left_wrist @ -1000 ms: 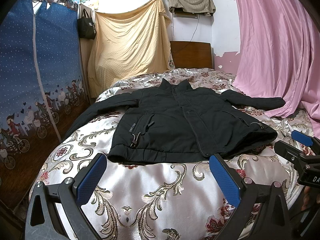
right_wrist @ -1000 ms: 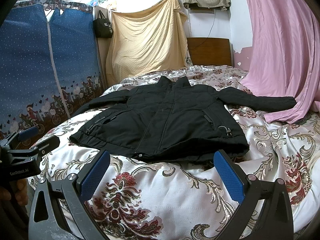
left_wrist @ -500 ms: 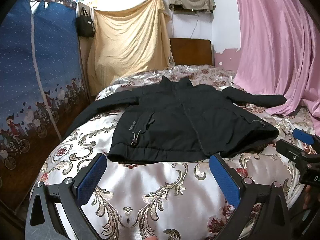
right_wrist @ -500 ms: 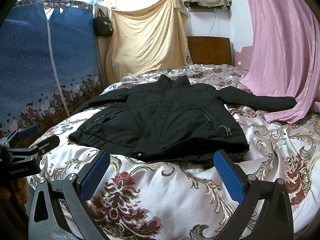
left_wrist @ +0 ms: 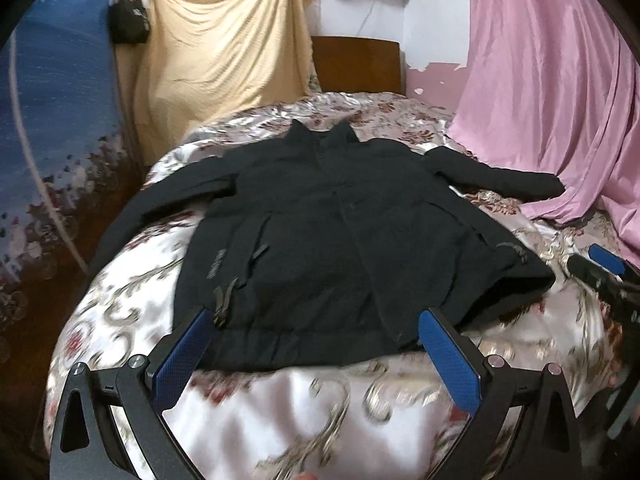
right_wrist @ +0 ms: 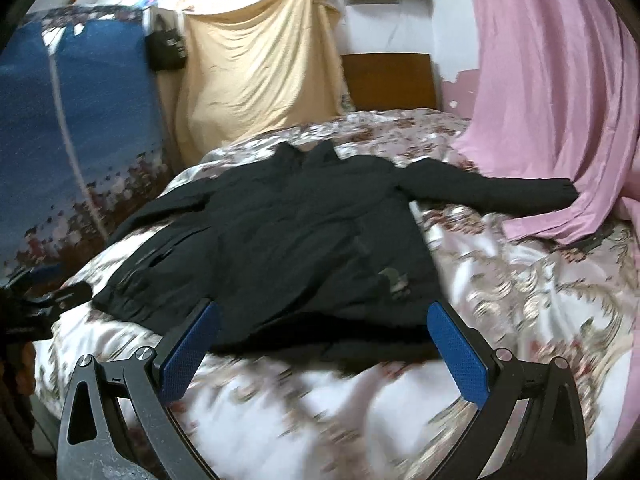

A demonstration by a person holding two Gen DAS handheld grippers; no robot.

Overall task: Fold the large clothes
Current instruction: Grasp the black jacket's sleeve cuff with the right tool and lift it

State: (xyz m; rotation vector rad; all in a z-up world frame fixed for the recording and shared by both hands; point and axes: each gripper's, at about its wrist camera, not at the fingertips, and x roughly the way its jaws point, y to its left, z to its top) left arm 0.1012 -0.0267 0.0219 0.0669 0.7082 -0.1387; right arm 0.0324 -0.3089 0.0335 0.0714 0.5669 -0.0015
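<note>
A black jacket [left_wrist: 340,232] lies flat and face up on the bed, collar toward the headboard, both sleeves spread out to the sides. In the right wrist view the same jacket [right_wrist: 288,240] fills the middle of the bed. My left gripper [left_wrist: 316,344] hovers open just over the jacket's hem, its blue pads wide apart and holding nothing. My right gripper [right_wrist: 324,340] is also open above the hem's right part, empty. Each gripper shows at the edge of the other's view: the right gripper [left_wrist: 600,268] and the left gripper [right_wrist: 52,300]. Both views are motion-blurred.
The bed has a shiny floral bedspread [left_wrist: 280,408]. A pink curtain [left_wrist: 560,100] hangs on the right, its hem beside the jacket's right sleeve. A blue wardrobe [left_wrist: 52,140] stands on the left, a yellow sheet [left_wrist: 224,52] and wooden headboard [left_wrist: 360,64] behind.
Both grippers have moved forward and closer to the jacket's hem, which now lies between their pads in the view. The jacket itself has not moved. Both stay open.
</note>
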